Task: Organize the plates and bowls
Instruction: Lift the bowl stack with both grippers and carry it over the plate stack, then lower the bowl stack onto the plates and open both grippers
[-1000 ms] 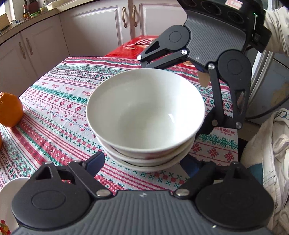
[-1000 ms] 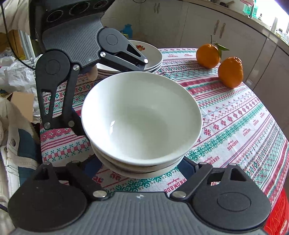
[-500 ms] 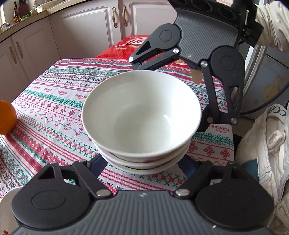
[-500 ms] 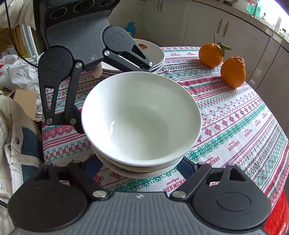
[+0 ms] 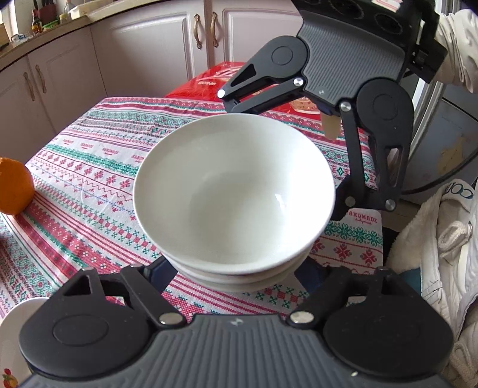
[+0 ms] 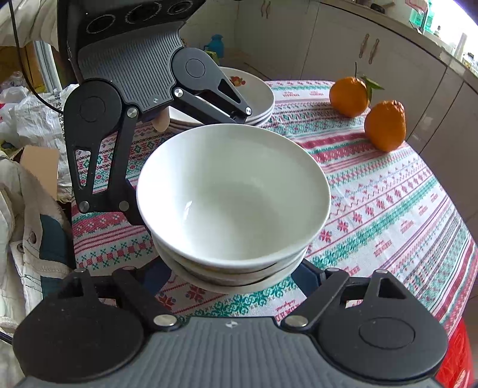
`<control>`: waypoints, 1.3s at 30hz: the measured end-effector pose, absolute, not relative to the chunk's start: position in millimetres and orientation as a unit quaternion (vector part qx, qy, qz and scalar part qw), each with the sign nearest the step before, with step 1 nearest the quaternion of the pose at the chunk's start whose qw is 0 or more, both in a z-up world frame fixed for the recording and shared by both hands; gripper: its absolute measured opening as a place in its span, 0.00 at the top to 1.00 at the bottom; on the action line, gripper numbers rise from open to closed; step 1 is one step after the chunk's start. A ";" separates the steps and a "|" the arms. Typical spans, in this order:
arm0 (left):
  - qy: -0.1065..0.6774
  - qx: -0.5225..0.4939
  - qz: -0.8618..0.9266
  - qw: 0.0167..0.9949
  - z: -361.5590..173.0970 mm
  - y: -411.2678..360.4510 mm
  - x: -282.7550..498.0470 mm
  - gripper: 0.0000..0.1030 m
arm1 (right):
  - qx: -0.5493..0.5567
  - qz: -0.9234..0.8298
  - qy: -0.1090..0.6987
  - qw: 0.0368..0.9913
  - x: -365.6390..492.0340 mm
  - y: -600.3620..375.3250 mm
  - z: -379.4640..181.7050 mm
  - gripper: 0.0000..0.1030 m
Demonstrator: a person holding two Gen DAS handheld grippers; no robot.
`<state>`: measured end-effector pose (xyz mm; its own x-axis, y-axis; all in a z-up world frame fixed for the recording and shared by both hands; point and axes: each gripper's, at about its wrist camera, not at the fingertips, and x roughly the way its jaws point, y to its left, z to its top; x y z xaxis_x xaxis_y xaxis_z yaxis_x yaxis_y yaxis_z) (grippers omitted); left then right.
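Bowl stack (image 5: 236, 209) sits between both hand-held grippers, left (image 5: 236, 274) and right (image 6: 236, 274), each apparently clamping its base; uneven squeeze could topple it.

Home kitchen, cream cabinets (image 5: 155, 56) with handles, countertop bottles (image 5: 37, 22), patterned tablecloth (image 6: 388, 194), oranges (image 6: 385, 125)
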<state>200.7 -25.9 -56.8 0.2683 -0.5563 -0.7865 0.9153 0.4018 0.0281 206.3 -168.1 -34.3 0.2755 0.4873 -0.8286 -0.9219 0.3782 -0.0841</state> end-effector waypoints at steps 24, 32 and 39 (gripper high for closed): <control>0.363 0.250 -0.339 0.831 -11.0 91.4 198.8 0.19 | -0.345 0.560 0.273 0.702 245.5 -31.3 -0.4 0.13; 0.383 0.244 -0.308 0.836 -22.9 119.1 208.0 0.19 | -0.331 0.574 0.287 0.692 269.2 0.6 -18.4 0.13; 0.391 0.234 -0.305 0.836 -29.3 128.3 210.4 0.19 | -0.322 0.576 0.297 0.690 276.2 10.9 -27.9 0.13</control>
<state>210.4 128.3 -29.3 0.5088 -0.3276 -0.7962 0.6933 0.7041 0.1533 276.2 10.9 -27.9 0.1605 0.6041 -0.7806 -0.9862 0.1300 -0.1022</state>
